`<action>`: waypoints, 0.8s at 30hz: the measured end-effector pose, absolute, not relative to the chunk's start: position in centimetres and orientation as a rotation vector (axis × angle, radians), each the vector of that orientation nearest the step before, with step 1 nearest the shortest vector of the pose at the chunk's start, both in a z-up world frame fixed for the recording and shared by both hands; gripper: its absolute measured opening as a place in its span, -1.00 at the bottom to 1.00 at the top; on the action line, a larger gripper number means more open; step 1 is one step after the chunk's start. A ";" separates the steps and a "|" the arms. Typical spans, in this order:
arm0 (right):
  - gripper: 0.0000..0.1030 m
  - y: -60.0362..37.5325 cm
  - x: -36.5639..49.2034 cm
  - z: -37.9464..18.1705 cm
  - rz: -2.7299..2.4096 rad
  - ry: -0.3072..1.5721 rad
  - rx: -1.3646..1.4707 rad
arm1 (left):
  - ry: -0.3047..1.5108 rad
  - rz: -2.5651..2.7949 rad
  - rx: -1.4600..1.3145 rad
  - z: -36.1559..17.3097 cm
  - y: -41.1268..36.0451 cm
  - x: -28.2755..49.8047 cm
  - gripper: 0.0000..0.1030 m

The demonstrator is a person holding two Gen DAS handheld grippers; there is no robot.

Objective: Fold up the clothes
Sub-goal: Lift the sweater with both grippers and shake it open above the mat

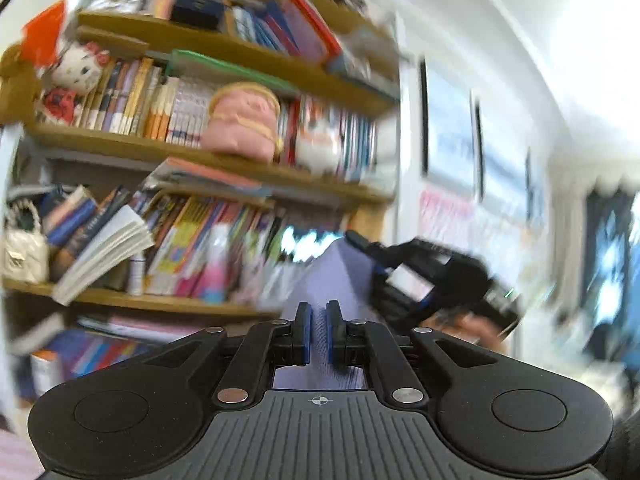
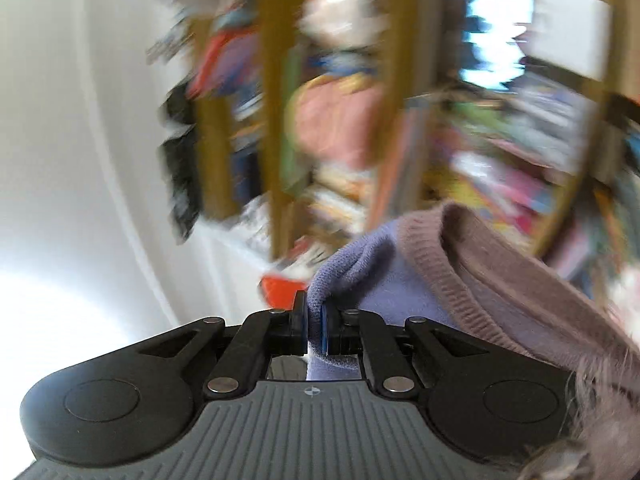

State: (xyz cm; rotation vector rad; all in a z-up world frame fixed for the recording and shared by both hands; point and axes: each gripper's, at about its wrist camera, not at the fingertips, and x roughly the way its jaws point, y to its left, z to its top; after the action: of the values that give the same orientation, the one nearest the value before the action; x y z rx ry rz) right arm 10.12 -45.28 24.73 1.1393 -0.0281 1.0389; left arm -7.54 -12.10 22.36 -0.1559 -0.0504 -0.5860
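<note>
Both my grippers, left [image 1: 317, 334] and right [image 2: 314, 330], pinch the lilac garment [image 1: 334, 280], which stretches from lower centre toward right of frame.

In the right wrist view the bookshelf [image 2: 360, 100] is so smeared that no single book can be read. A pink shape [image 2: 336, 120] on it cannot be named. The mauve ribbed band [image 2: 500, 280] of the garment leaves the picture at the right edge, and the lilac knit [image 2: 360, 280] disappears behind the gripper body. In the left wrist view the right gripper [image 1: 432, 280] is blurred, and the hand [image 1: 468, 330] under it is mostly hidden. The wall pictures [image 1: 448, 120] are too blurred to read.
</note>
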 end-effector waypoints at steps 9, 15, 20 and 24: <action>-0.87 -29.9 17.0 11.7 0.820 0.708 0.891 | 0.579 -0.284 -0.199 7.7 -4.4 -1.5 -0.91; -0.87 -20.0 19.9 6.5 0.748 0.886 0.677 | 0.753 -0.045 -0.074 2.1 -0.4 0.1 -0.78; -0.69 -15.0 20.2 6.4 0.704 0.922 0.507 | 0.681 -0.017 -0.059 4.2 1.2 -1.6 -0.07; -0.13 -15.6 18.2 4.8 0.657 0.909 0.447 | 0.636 -0.031 -0.023 5.4 0.7 -1.8 0.09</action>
State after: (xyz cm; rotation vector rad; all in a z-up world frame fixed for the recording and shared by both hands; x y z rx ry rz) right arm 18.19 -15.62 4.82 0.4469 0.9088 0.6569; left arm -1.79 0.66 5.41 -0.0231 0.6358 -0.0312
